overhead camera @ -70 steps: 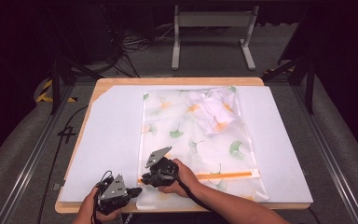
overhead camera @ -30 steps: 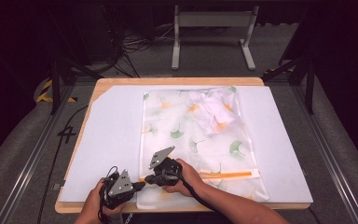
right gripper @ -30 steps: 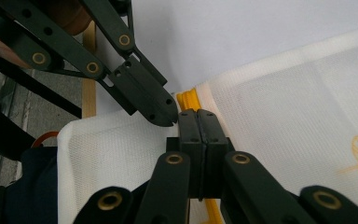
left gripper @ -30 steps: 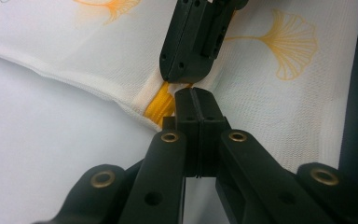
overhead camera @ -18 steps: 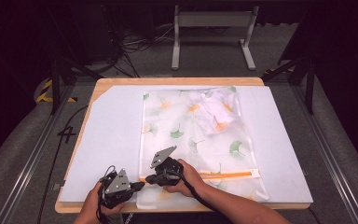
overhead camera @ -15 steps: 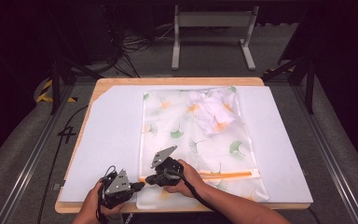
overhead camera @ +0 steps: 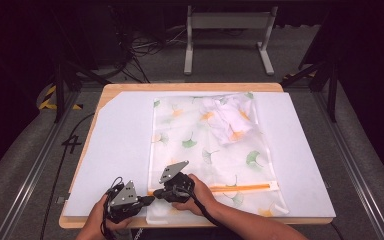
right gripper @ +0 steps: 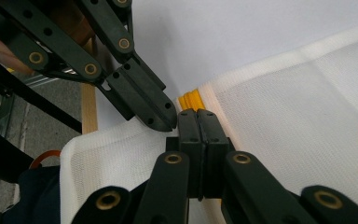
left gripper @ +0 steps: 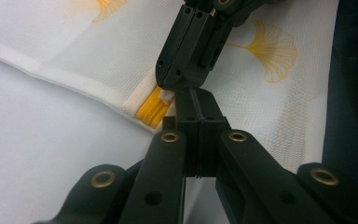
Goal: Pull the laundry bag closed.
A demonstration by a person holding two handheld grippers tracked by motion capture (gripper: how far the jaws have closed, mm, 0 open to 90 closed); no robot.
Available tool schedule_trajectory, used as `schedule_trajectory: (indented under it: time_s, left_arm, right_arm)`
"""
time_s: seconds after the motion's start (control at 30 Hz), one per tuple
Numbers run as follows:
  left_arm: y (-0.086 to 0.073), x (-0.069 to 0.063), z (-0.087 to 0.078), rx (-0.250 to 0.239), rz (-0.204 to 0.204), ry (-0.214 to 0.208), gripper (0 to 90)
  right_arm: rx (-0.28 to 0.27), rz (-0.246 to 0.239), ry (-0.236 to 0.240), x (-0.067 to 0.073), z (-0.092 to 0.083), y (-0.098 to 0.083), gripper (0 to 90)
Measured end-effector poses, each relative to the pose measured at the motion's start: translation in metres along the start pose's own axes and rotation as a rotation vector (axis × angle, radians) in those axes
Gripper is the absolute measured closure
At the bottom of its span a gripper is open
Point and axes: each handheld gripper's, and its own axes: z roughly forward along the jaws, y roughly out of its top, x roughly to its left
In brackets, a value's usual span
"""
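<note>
A white mesh laundry bag [overhead camera: 205, 150] printed with ginkgo leaves lies on the table, a white garment [overhead camera: 230, 120] inside its far end. Its orange zipper [overhead camera: 230, 188] runs along the near edge. Both grippers meet tip to tip at the zipper's left end. My right gripper [overhead camera: 157, 192] is shut on the zipper's end [right gripper: 189, 100], where a small white tab shows at its tips [left gripper: 168, 84]. My left gripper [overhead camera: 150, 199] is shut on the bag's mesh just beside it [left gripper: 198, 95]. A hand holds each gripper at the table's front edge.
The bag rests on a white sheet [overhead camera: 120, 150] that covers a wooden table [overhead camera: 180, 86]. Behind the table stand a metal frame [overhead camera: 227, 22] and loose cables on the floor [overhead camera: 150, 45]. Rails run along both sides.
Since the oldest frame my left gripper has shifted slightly forward to the zipper's end. Over the last second neither hand nor the bag has moved.
</note>
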Motion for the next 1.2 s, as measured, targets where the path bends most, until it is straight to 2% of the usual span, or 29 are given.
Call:
schedule_trajectory:
  time_s: [0.07, 0.17, 0.43, 0.8, 1.2]
  left_arm:
    - [0.001, -0.002, 0.000, 0.009, 0.022, 0.015, 90.0]
    - [0.001, -0.002, 0.000, 0.010, 0.030, 0.018, 90.0]
    - [0.001, -0.002, 0.000, 0.008, 0.028, 0.017, 90.0]
    - [0.001, -0.003, 0.000, 0.010, 0.027, 0.020, 90.0]
    - [0.001, -0.003, 0.000, 0.010, 0.021, 0.019, 90.0]
  right_arm:
    - [-0.002, -0.004, -0.007, -0.001, 0.000, -0.001, 90.0]
    - [0.006, 0.001, -0.008, -0.001, -0.002, 0.000, 90.0]
    - [0.022, -0.026, -0.019, -0.002, -0.006, 0.000, 90.0]
    - [0.030, -0.035, -0.019, -0.005, -0.012, -0.003, 90.0]
    - [0.044, -0.018, -0.033, -0.010, -0.027, -0.013, 90.0]
